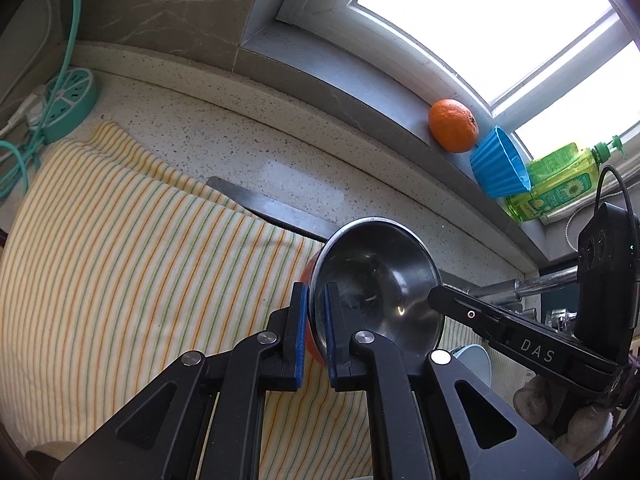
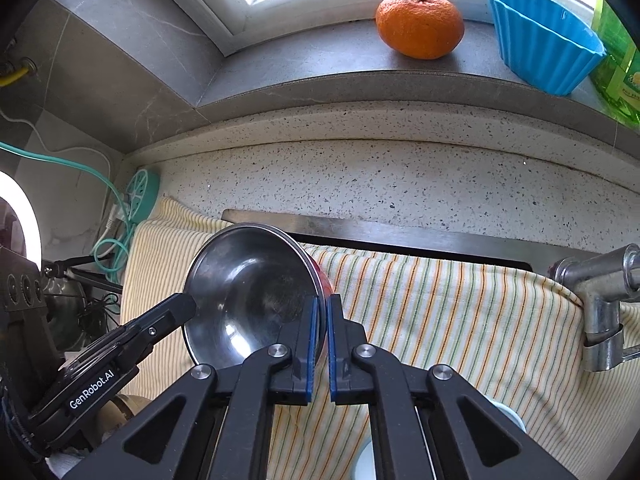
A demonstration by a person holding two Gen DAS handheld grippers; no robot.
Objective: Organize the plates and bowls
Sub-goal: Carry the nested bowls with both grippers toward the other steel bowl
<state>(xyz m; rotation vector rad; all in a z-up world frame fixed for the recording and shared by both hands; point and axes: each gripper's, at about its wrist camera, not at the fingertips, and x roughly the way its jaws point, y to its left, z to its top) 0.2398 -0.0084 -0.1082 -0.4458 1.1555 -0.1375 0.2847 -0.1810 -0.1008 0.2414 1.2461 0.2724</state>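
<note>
A steel bowl (image 1: 380, 276) with a red outer wall hangs tilted above the striped cloth (image 1: 120, 260), held at two opposite points of its rim. My left gripper (image 1: 316, 298) is shut on the rim at one side, one blue pad inside the bowl and one on the red outside. The right gripper (image 1: 436, 296) comes in from the right and pinches the far rim. In the right wrist view my right gripper (image 2: 323, 308) is shut on the bowl (image 2: 248, 288), and the left gripper (image 2: 186, 304) bites the opposite edge. A pale blue dish (image 1: 476, 360) lies below on the cloth.
On the window sill stand an orange (image 2: 420, 24), a blue ribbed cup (image 2: 544, 40) and a green soap bottle (image 1: 556, 184). A chrome faucet (image 2: 600, 292) rises at the right. A teal power strip (image 1: 68, 104) with cables sits at the left. A sink's metal edge (image 2: 380, 232) borders the speckled counter.
</note>
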